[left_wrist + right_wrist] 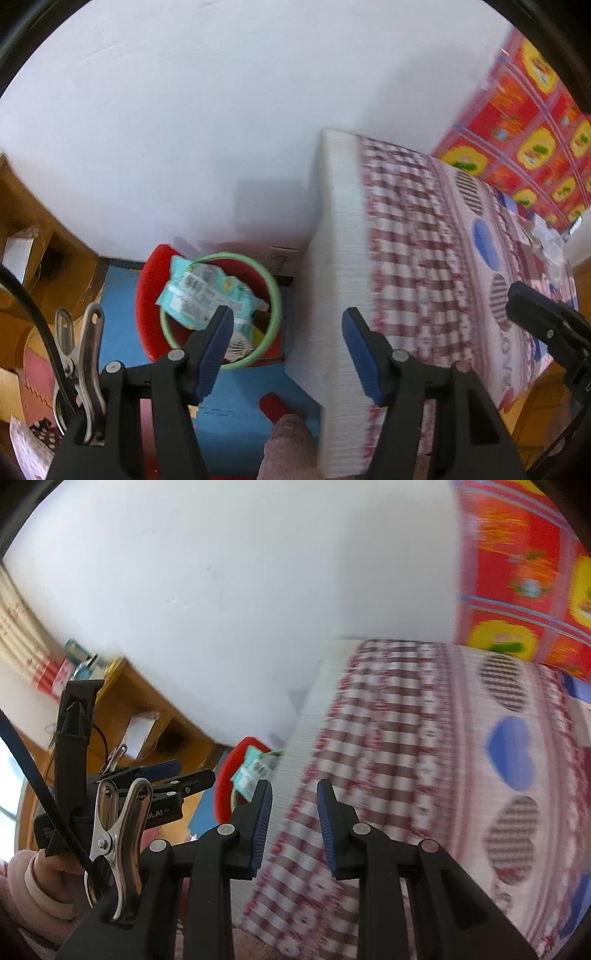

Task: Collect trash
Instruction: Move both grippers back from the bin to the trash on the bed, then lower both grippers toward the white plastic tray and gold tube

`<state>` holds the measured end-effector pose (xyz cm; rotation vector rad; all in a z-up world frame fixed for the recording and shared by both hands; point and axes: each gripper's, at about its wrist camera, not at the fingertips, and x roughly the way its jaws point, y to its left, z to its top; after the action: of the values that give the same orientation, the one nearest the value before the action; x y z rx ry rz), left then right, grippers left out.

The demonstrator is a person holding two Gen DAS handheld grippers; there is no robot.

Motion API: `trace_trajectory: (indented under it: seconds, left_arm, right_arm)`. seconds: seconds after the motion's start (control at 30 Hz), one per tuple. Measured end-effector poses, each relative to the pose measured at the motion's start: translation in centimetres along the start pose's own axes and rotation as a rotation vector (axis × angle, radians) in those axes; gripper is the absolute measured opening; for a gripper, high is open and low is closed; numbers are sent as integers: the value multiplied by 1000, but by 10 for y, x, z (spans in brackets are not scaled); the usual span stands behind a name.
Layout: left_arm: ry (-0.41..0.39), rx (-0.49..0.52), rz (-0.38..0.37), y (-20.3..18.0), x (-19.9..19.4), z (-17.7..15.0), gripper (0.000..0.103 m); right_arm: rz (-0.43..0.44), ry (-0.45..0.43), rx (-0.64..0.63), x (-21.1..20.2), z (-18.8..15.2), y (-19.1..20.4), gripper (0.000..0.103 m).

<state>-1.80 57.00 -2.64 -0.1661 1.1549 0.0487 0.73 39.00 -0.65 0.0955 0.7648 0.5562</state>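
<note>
Trash: a pale turquoise printed wrapper with a barcode label sticks out of the top of the bin, tilted, with other scraps under it that are too blurred to name. From the right wrist only a corner of it shows.
Bin: a red bin with a light green ring around its mouth stands on the floor in the corner, close to the wall and just beside the mattress edge.
Left gripper: its blue-padded tongs are spread wide with nothing between them; it points steeply down, one finger over the bin's rim, the other over the mattress side.
Right gripper: its tongs stand a little apart, spread with nothing pinched; behind them lies the checked sheet.
Mattress: a thick white mattress under a red-and-white checked sheet with blue and striped hearts; some clutter at its far end is too blurred to tell.
Floor: blue foam mat with a red piece near the mattress corner.
Wall: plain white wall behind the bin; a red and yellow patterned cloth hangs behind the bed.
Shelf: a wooden shelf at the left, with boxes on top.
Person: a pink sleeve and hand holding the left gripper's handle, seen from the right wrist.
</note>
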Motion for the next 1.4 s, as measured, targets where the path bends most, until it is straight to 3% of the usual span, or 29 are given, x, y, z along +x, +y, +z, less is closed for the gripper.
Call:
trace_trajectory:
  seconds: [0.47,0.8,1.4]
  left_arm:
    - [-14,166,-59,-127,-17,-12,64]
    - [-6,243,-91,-218,-27,-42,64]
    - [-11,315,-122,-353,-39,-80,64]
  right_arm:
    - [-116,-131,171,-116,-53,-94,26]
    - [-175,-204,273,-182,-96,-163,26]
    - [-241,-254,355,-281,-162,-275,26]
